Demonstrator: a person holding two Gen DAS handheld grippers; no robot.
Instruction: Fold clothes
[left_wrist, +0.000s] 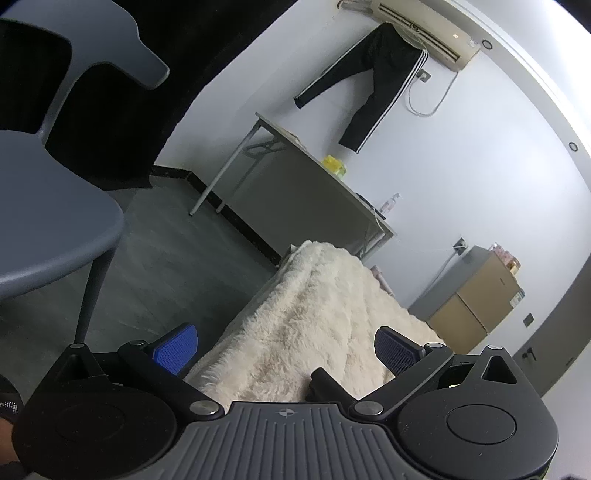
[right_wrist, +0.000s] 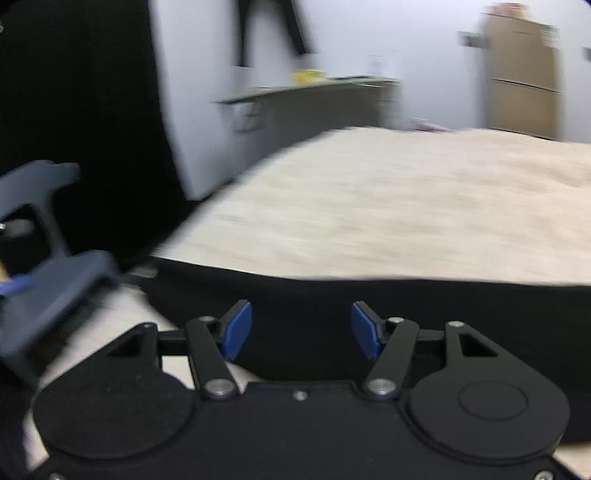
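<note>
Landmark: cream fleece blanket (left_wrist: 321, 314) spread over the work surface. Left gripper (left_wrist: 286, 350) released, blue pads (left_wrist: 173, 349) spread wide, nothing between them, hovering above the blanket's near corner, pointing along its length toward the far wall. Small strip of black fabric (left_wrist: 325, 384) visible on the blanket just ahead of the left gripper body, between the two fingers but clear of both pads. Right gripper (right_wrist: 301, 330) also released, pads (right_wrist: 236, 328) apart with an empty gap, sitting low over the black garment (right_wrist: 303, 295). Garment lying flat on the blanket's near edge, straight far hem running across the right wrist view, cream pile (right_wrist: 369, 206) showing beyond it. Right wrist view heavily motion-blurred, so garment type not identifiable. Grey plastic chair (left_wrist: 48, 206) left of the blanket, on the dark floor. Folding table (left_wrist: 306, 184) beyond the blanket's far end against the white wall, yellow item (left_wrist: 334, 164) on top. Black striped track pants (left_wrist: 373, 88) hanging on the wall above that table, under an air conditioner (left_wrist: 424, 29). Cardboard boxes (left_wrist: 480, 295) right of the blanket's far end.
</note>
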